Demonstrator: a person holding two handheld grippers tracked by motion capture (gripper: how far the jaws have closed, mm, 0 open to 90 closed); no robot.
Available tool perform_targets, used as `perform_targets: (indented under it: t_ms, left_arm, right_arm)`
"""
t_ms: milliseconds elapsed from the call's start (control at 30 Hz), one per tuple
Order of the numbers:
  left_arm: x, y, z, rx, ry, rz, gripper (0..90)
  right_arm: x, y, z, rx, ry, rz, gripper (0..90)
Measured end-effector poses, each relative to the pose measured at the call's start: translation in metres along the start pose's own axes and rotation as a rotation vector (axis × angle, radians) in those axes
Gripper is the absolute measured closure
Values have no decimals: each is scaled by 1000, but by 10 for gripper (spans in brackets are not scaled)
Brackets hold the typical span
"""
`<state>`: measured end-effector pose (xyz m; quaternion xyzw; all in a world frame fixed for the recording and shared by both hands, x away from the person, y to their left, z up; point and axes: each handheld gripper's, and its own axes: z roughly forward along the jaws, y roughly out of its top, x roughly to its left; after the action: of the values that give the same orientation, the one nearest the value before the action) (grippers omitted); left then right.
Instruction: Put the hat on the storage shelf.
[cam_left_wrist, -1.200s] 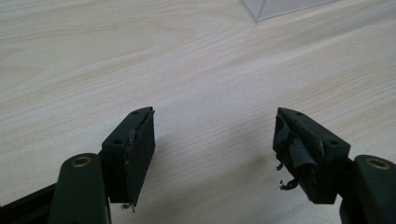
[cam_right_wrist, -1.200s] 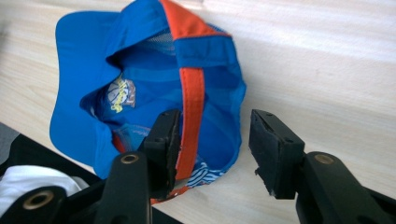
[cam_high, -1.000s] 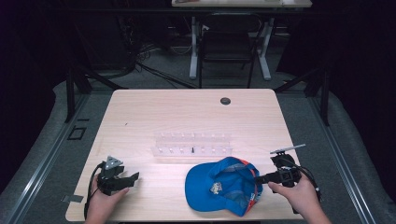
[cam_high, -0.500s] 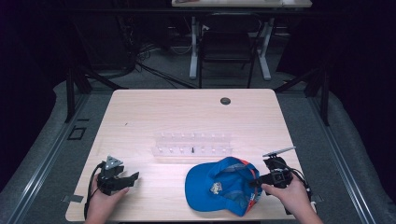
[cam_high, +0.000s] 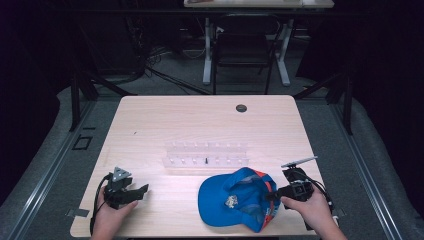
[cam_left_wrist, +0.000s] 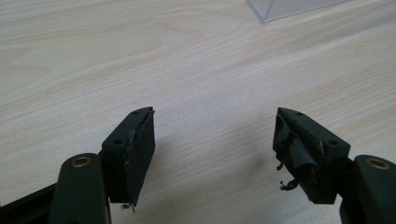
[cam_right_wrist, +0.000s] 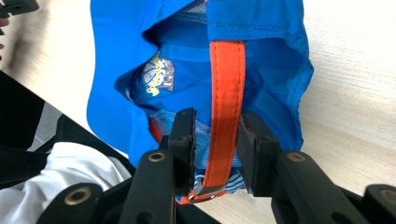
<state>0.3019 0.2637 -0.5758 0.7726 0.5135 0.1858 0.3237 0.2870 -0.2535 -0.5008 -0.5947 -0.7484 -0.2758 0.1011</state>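
A blue cap with an orange back strap lies upside down near the table's front edge, right of centre. My right gripper reaches into the cap's back from the right. Its jaws have just been closing and now stand on either side of the strap, with a sliver of mesh showing between one pad and the strap. My left gripper rests at the front left of the table, held by a hand. It is open over bare wood with nothing between its worn pads.
A clear plastic rack lies across the middle of the wooden table, just behind the cap; its corner shows ahead of the left gripper. A small black round thing sits near the far edge. Dark floor and chairs surround the table.
My right gripper has slid left to the cap's back edge and its jaws have narrowed around the orange strap. The left gripper has stayed put.
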Motion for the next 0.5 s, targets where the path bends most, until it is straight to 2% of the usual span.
perform_targets:
  t_ms: [33,233,433,500]
  left_arm:
    - [0,0,0,0,1,0,301]
    - [0,0,0,0,2,0,300]
    - [0,0,0,1,3,1,300]
    - [0,0,0,0,3,1,300]
  right_arm:
    - [-1,1,-2,25,1,-34,680]
    - [2,2,-6,19,7,-27,694]
    - [4,2,-7,30,-6,-33,758]
    - [6,3,-7,17,-8,-10,765]
